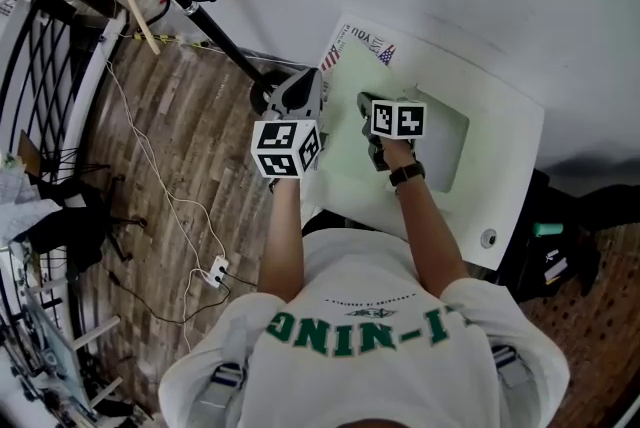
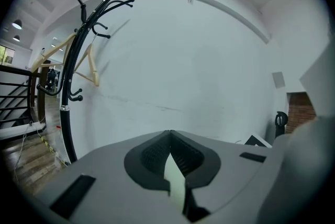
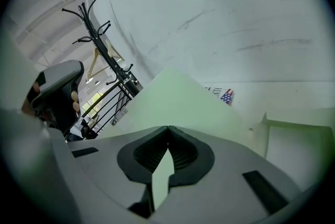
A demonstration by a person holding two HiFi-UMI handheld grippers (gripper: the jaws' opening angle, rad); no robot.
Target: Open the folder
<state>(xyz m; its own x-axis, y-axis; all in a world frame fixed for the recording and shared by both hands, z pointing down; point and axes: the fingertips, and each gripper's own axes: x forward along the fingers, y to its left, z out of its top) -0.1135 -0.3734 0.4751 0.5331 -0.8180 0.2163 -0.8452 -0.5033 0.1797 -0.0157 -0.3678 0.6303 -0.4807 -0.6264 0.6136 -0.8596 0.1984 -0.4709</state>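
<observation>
- White T-shirt [image 1: 370, 356] with green lettering, nearest the head camera; black watch [image 1: 406, 173] on the right wrist.
- Left gripper [image 1: 300, 88], marker cube uppermost, at the left edge of the folder [image 1: 345, 166]. Jaws together, clamped on a pale green strip of that folder, seen edge-on between the pads in the left gripper view.
- Right gripper [image 1: 366, 108], just beside the left one, over the folder's middle. Jaws together, clamped on the pale green cover [image 3: 178, 100], which slopes upward ahead of the jaws in the right gripper view.
- Folder on the white table [image 1: 510, 146], pale green, with a lighter rectangular panel on its right side.
- Printed sheet [image 1: 365, 44] bearing a small flag mark, at the folder's far corner, on the table.
- Wooden plank floor [image 1: 150, 146] left of the table, with a thin white cable and a power strip [image 1: 217, 269] lying on it.
- Black coat stand [image 2: 73, 76] farther off, against the white wall [image 2: 199, 71], a wooden hanger [image 2: 91, 63] on one hook.
- Black railing [image 1: 50, 56] at the far left.
</observation>
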